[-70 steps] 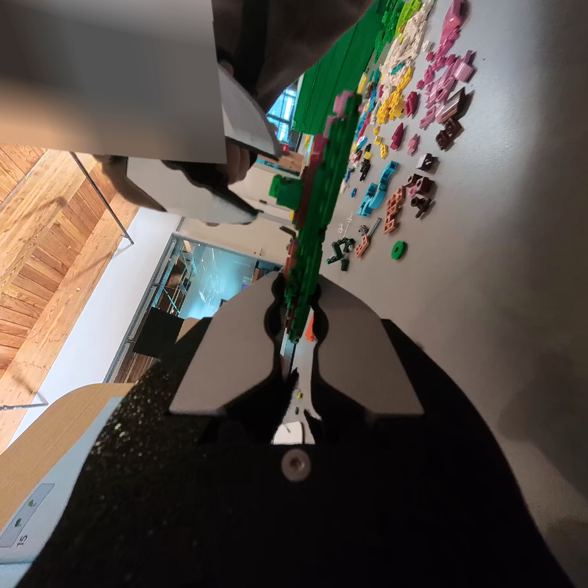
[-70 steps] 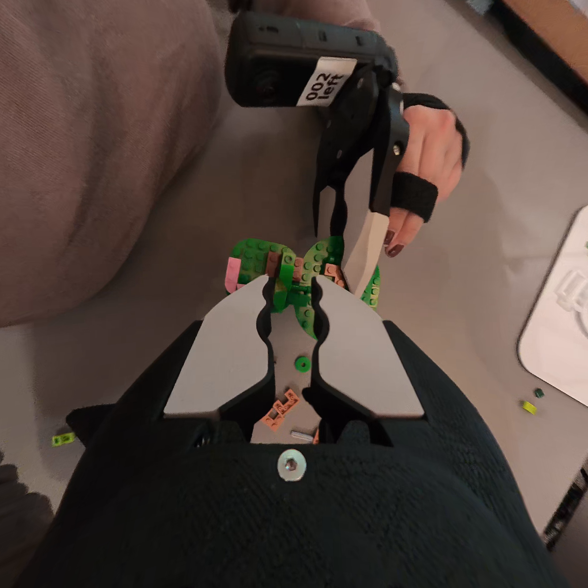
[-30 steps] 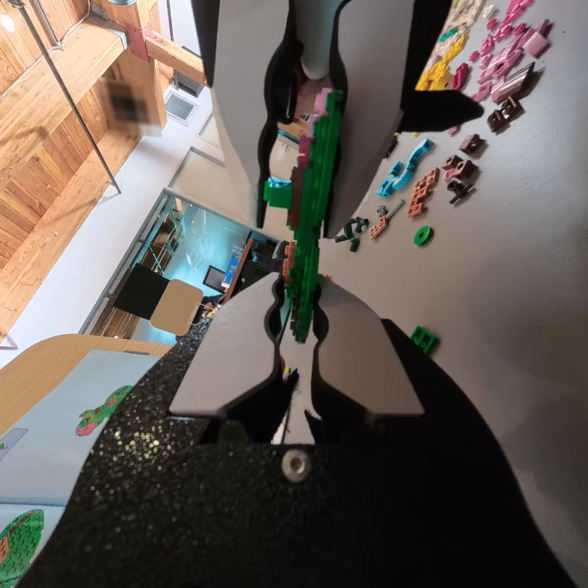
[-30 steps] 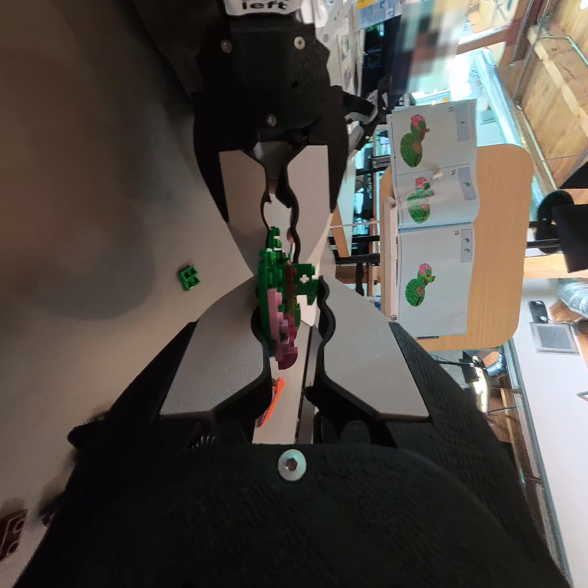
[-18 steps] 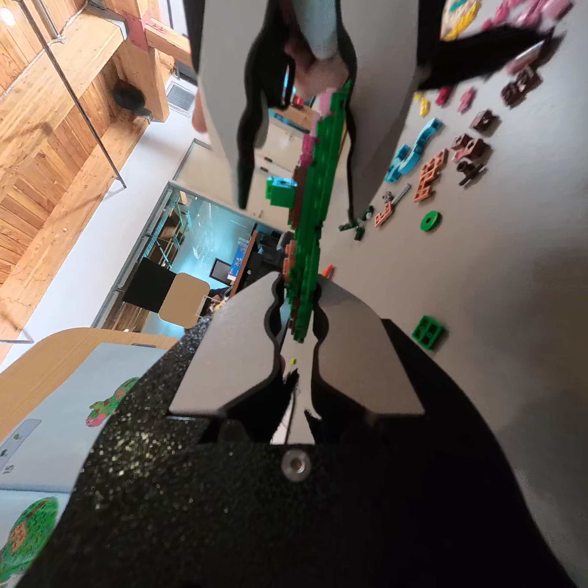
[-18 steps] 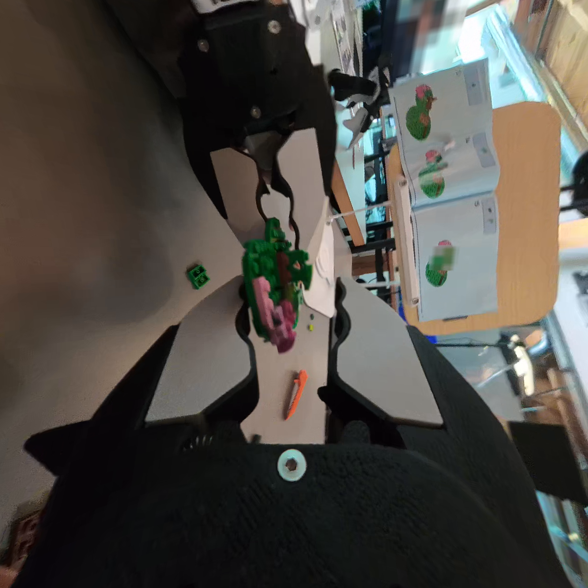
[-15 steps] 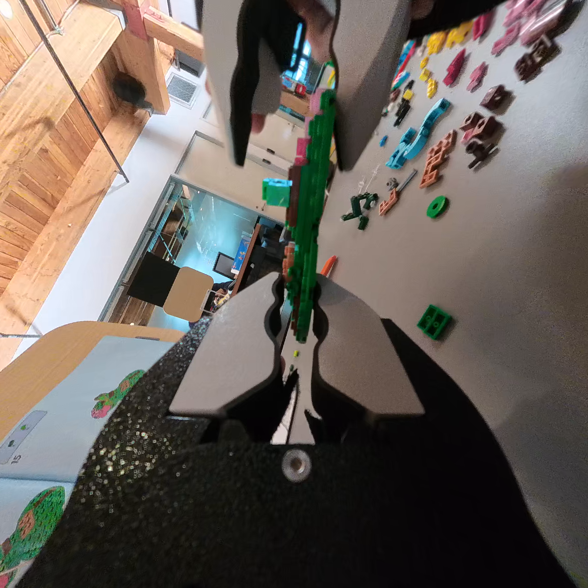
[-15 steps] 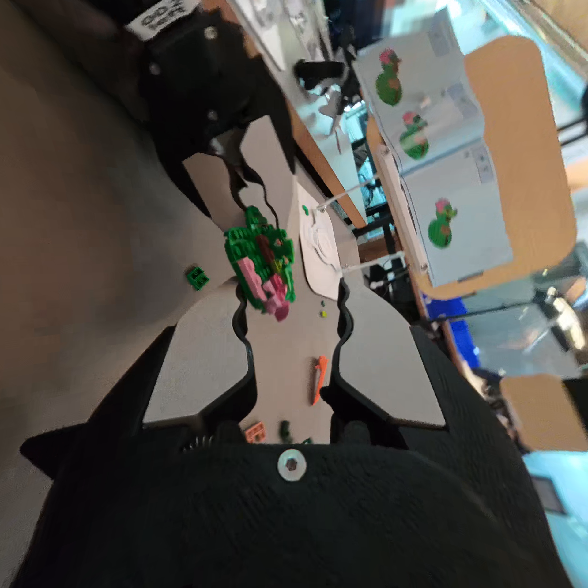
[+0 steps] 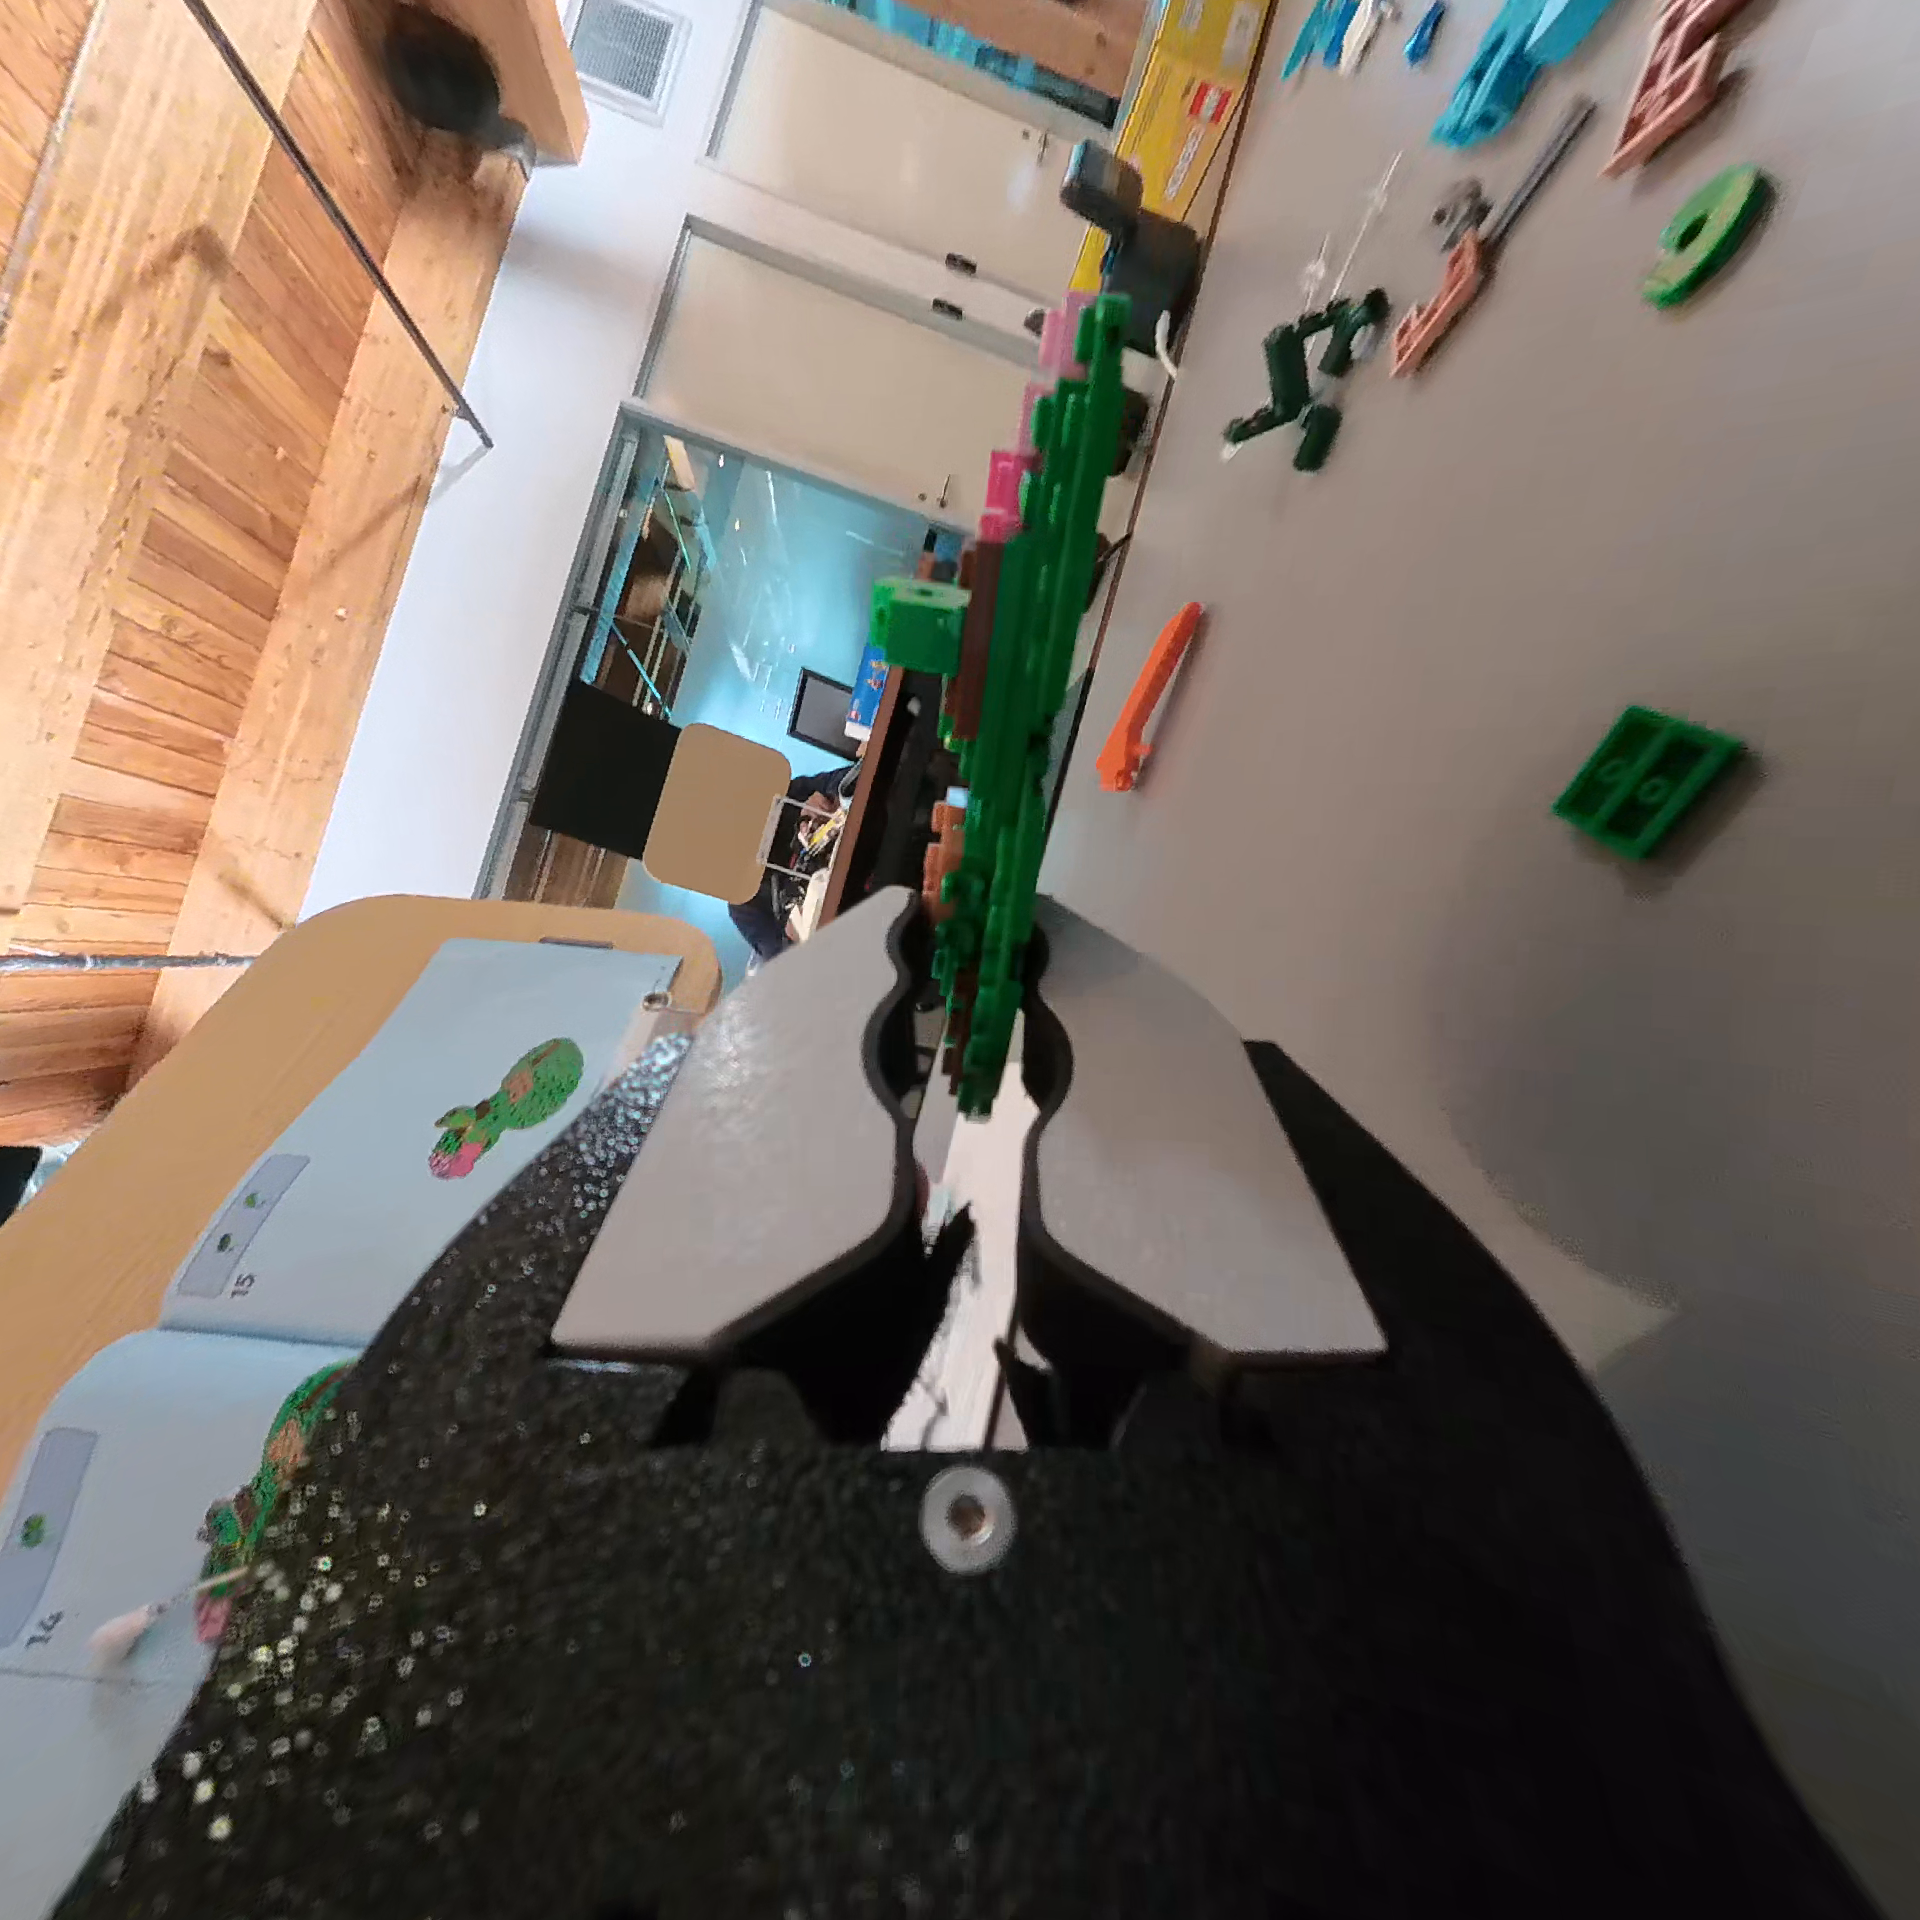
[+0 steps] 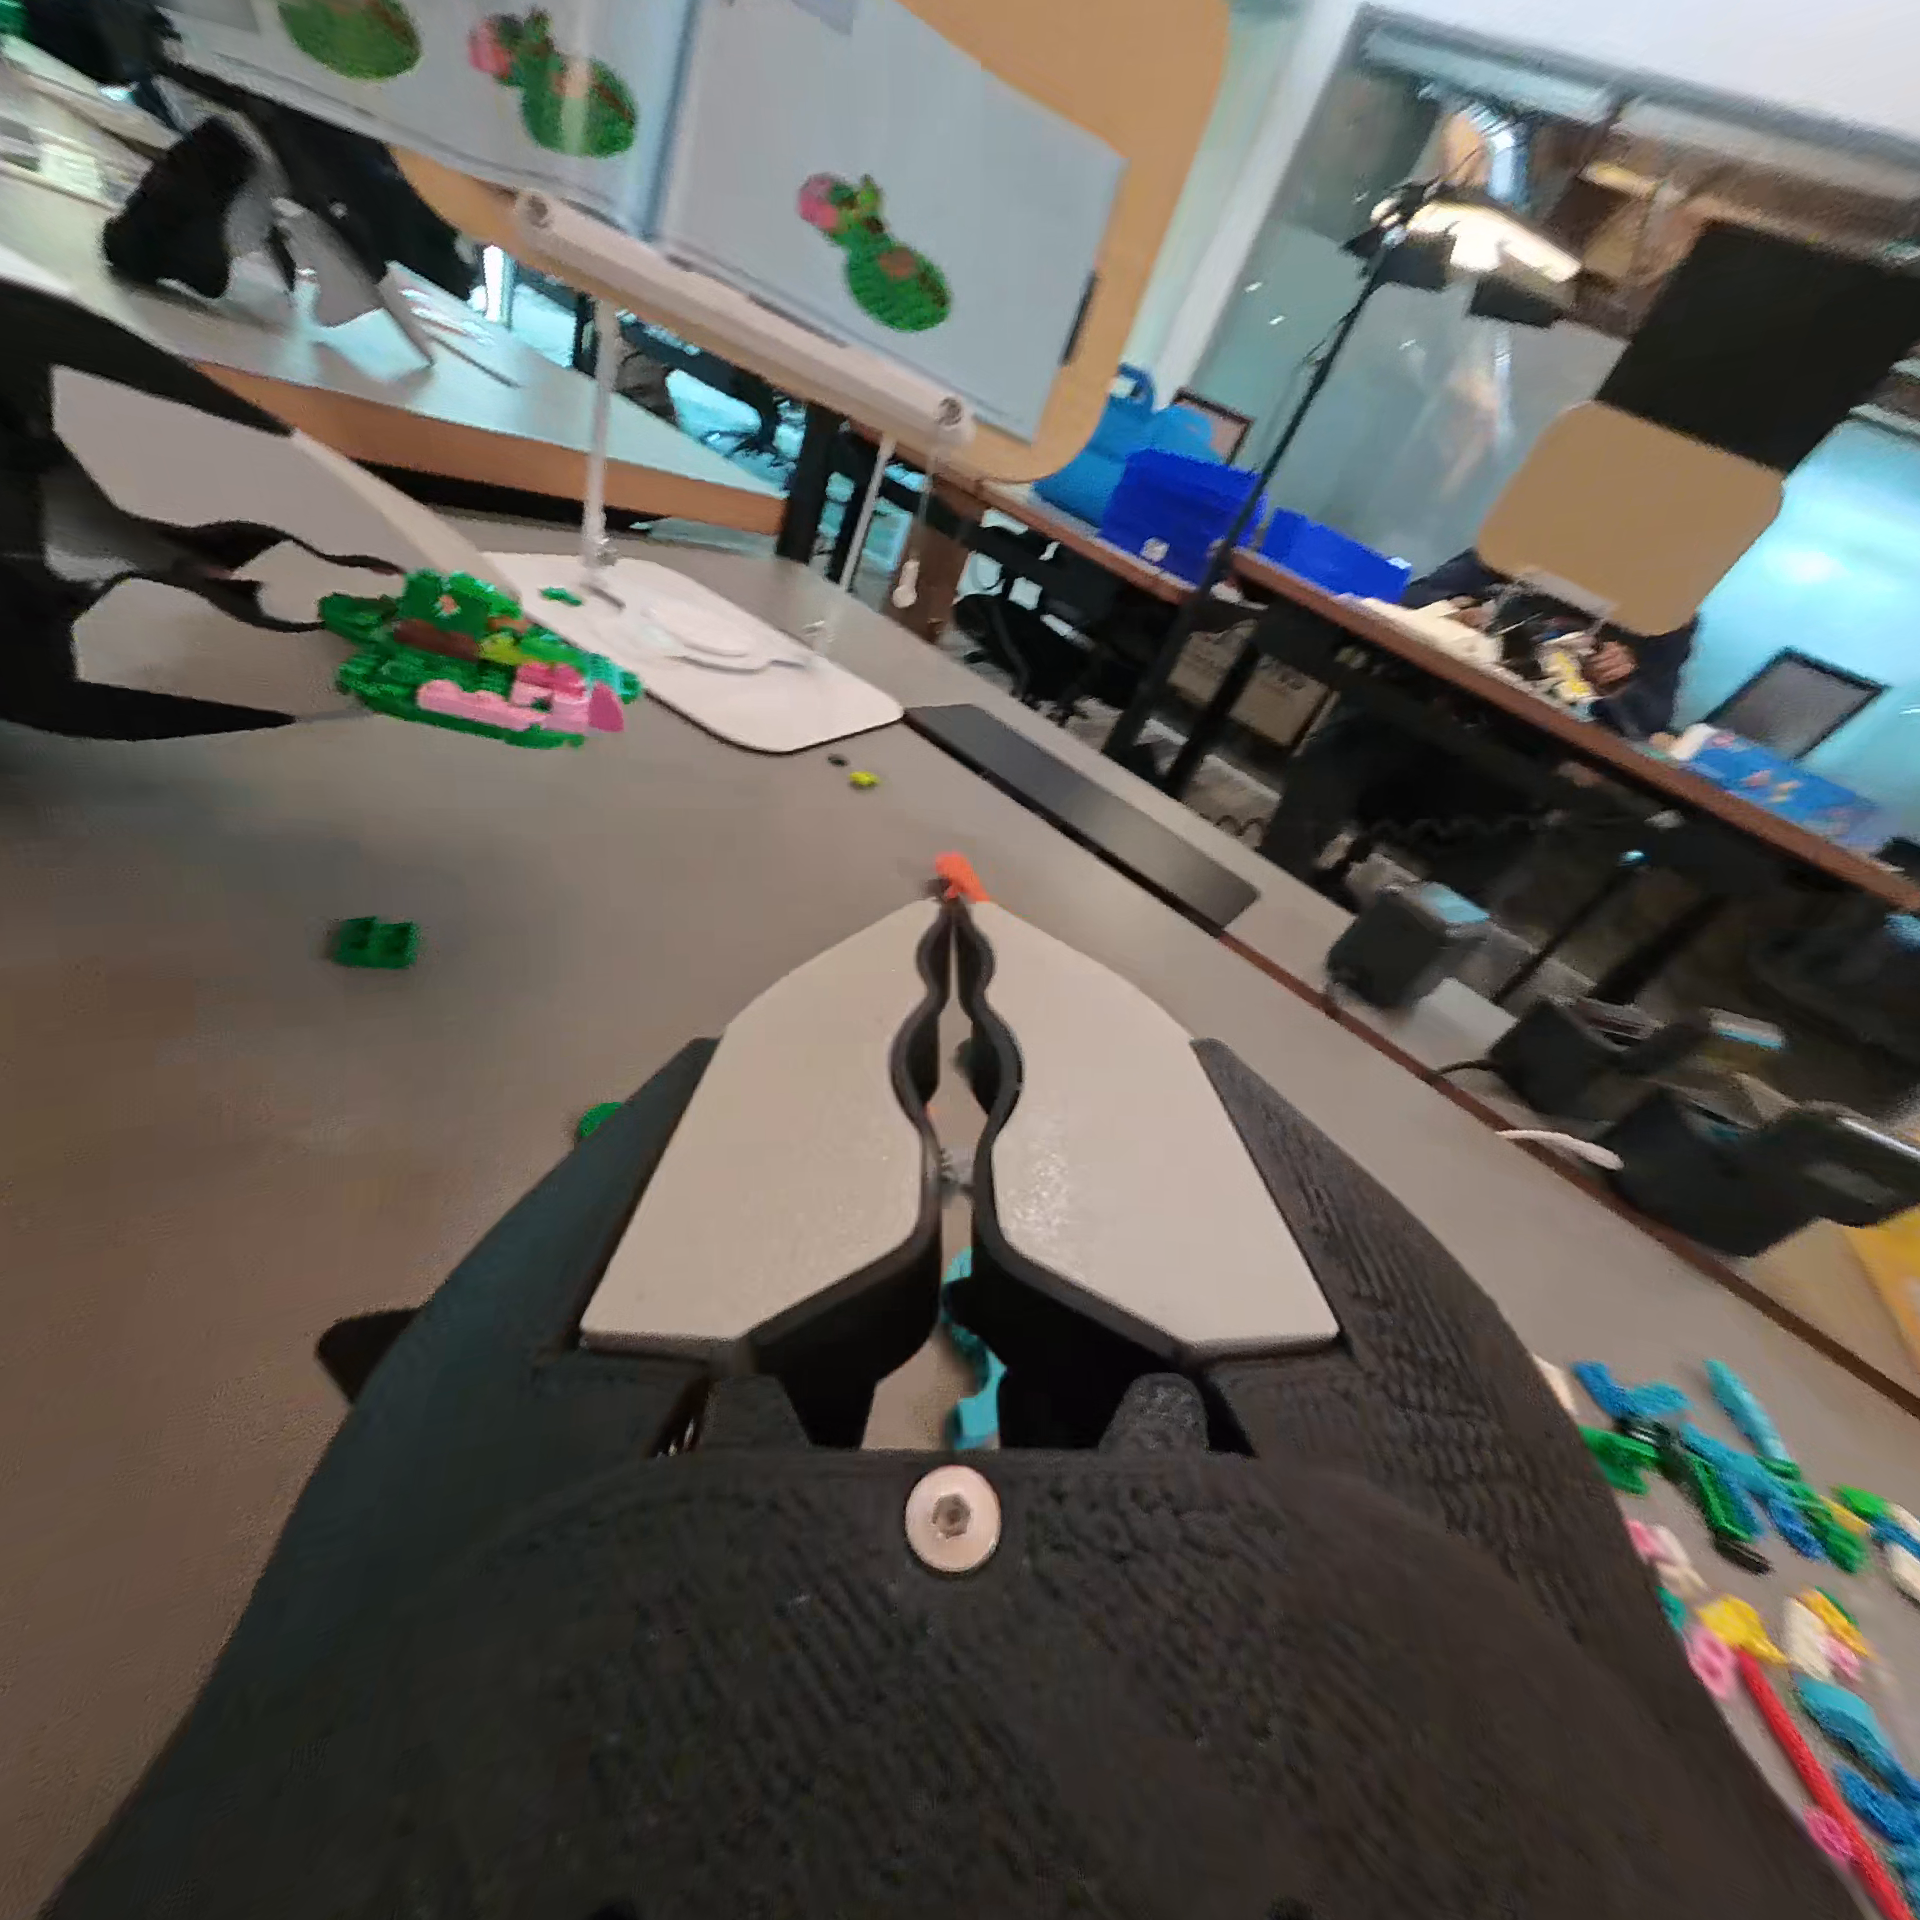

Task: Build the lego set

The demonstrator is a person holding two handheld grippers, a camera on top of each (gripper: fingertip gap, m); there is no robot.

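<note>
My left gripper (image 9: 971,940) is shut on the lower edge of a flat green lego build (image 9: 1029,665), seen edge-on, with pink, brown and green bricks on one face. It holds the build above the grey table (image 9: 1455,935). In the right wrist view the build (image 10: 468,665) shows at the left, between the left gripper's fingers (image 10: 260,488). My right gripper (image 10: 951,920) is shut and empty, low over the table. The tip of an orange brick separator (image 10: 956,871) shows just beyond its fingertips. The separator lies on the table (image 9: 1148,696).
A small green plate (image 9: 1647,779) lies loose on the table (image 10: 374,943). Loose bricks in several colours lie at the right (image 10: 1766,1507). A green ring (image 9: 1704,249) and dark green pieces (image 9: 1299,384) lie farther off. An open instruction booklet (image 10: 852,208) stands on a holder. Tip to tip, the grippers are about 20 cm apart. The small green plate (image 9: 1647,779) lies around 9 cm away from my left fingertips. My right wrist view (image 10: 358,943) looks at it from another angle.
My right gripper let go of the build, drew back and swung away to the right, and its jaws closed. My left gripper kept hold of the build.
</note>
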